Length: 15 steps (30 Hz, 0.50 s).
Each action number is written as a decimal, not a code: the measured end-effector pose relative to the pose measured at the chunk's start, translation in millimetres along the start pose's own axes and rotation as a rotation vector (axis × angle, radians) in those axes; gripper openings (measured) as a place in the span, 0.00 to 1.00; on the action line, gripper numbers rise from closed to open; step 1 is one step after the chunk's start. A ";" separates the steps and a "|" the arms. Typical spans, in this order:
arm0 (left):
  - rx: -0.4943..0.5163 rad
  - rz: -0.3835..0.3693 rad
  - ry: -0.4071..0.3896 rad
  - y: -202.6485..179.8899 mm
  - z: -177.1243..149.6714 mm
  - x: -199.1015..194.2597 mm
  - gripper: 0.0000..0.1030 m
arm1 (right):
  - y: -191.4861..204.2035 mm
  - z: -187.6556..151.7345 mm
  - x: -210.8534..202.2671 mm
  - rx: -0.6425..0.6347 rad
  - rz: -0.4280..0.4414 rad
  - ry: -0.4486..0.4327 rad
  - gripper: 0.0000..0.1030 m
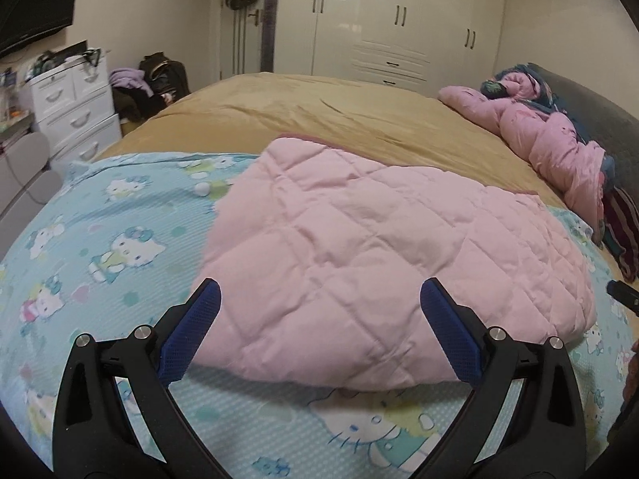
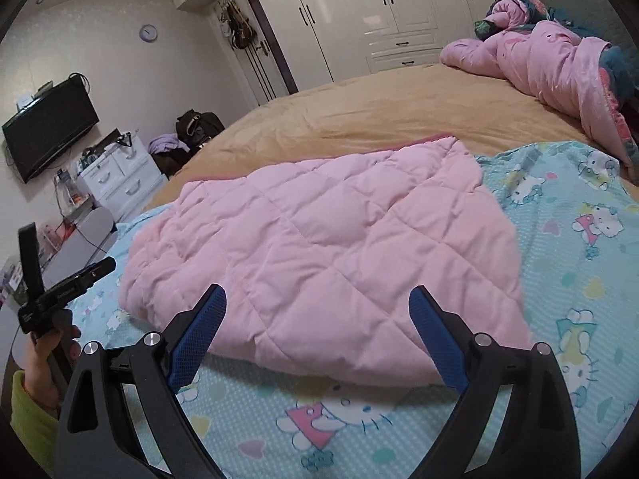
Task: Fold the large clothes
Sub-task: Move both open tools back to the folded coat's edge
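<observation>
Bedroom setting: a bed under a tan bedspread (image 1: 303, 107), with a white wardrobe (image 1: 399, 16) behind it. Landmark for all positions is the pink quilted garment (image 1: 359, 247), which lies folded on a light-blue cartoon-cat sheet (image 1: 112, 231) at the near end of the bed.

Left wrist view: left gripper (image 1: 319, 335) spread wide, holding nothing, its 2 blue pads flanking the garment's near edge; contact cannot be confirmed. White drawer unit (image 1: 76, 115) stands left of the garment, off the bed. Crumpled pink duvet (image 1: 551, 143) lies beyond the garment to the right, against a dark headboard (image 1: 591, 107).

Right wrist view: right gripper (image 2: 317, 331) likewise spread wide and empty, at the garment's (image 2: 319, 247) near edge. Only this view shows a wall-mounted television (image 2: 50, 127) in full, a round wall clock (image 2: 148, 32), and, left of the garment, the person's left hand (image 2: 44, 371) on the other gripper's black handle, sleeve yellow-green. Sheet (image 2: 567, 247) extends right of the garment.
</observation>
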<state>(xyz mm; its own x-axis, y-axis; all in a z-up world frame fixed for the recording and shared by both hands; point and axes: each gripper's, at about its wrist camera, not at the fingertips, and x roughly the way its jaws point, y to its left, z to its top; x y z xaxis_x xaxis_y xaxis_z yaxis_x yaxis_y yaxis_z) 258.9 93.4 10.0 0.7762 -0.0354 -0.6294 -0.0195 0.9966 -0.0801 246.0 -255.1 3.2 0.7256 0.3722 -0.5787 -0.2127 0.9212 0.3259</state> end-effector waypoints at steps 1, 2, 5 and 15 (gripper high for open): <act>-0.005 0.006 0.005 3.9 -2.9 -1.9 0.91 | -0.2 -2.0 -4.0 -0.004 -0.007 -0.007 0.90; -0.007 0.012 0.009 6.8 -5.5 -3.6 0.91 | -0.8 -4.2 -10.2 -0.012 -0.021 -0.014 0.92; -0.014 0.032 0.014 14.3 -12.0 -7.6 0.91 | -5.1 -8.4 -19.4 -0.015 -0.036 -0.025 0.96; -0.048 0.071 0.044 41.7 -32.2 -8.7 0.91 | -36.4 -28.2 -24.0 0.028 -0.117 0.012 0.96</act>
<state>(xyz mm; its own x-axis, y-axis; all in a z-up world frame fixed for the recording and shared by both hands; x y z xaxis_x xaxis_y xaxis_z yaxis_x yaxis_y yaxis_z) 231.1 132.9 -12.7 0.7433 0.0312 -0.6682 -0.1049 0.9920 -0.0703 217.9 -294.3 -15.9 0.7363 0.2638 -0.6231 -0.1084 0.9550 0.2761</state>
